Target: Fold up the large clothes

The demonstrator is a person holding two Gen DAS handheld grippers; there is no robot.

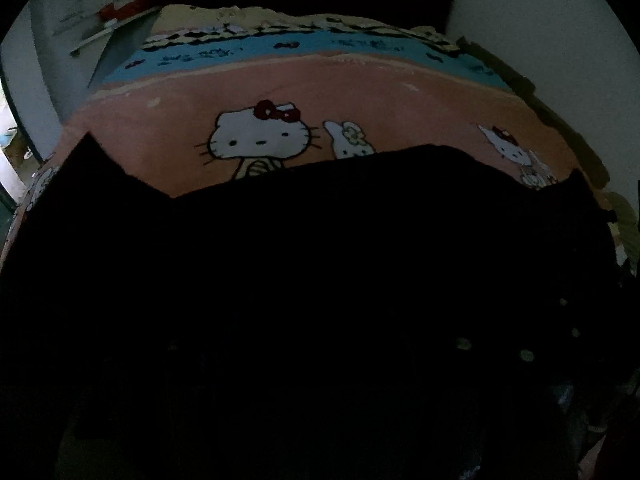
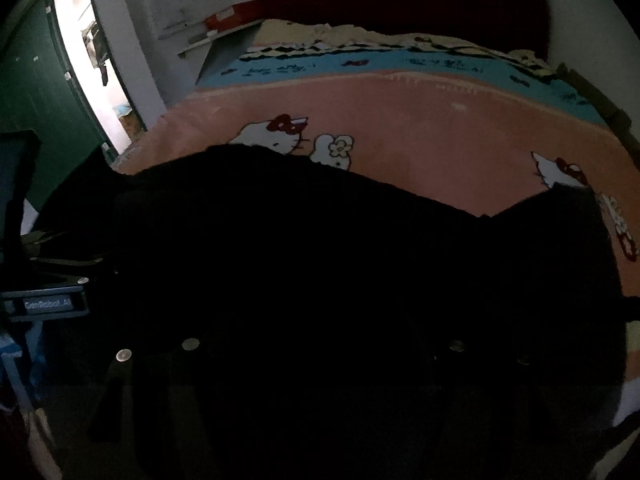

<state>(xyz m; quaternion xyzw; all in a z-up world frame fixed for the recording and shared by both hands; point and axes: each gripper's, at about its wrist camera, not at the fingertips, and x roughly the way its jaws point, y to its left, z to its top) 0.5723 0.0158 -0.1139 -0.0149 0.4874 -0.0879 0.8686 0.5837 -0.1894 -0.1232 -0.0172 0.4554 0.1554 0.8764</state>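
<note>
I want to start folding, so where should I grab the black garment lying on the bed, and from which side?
Probably the raised far corners of the black garment: one peaks far left, one far right on the pink blanket. Come in from the near edge, one gripper each; both grippers are too dark to judge.

Bed (image 1: 400,84) — black garment (image 1: 300,260) spread.

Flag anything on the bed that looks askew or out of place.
The black garment lies unevenly on the pink blanket: its far edge is jagged, with corners poking up left and right. Otherwise nothing stands out; the image is too dark to judge either hand-held gripper.
</note>
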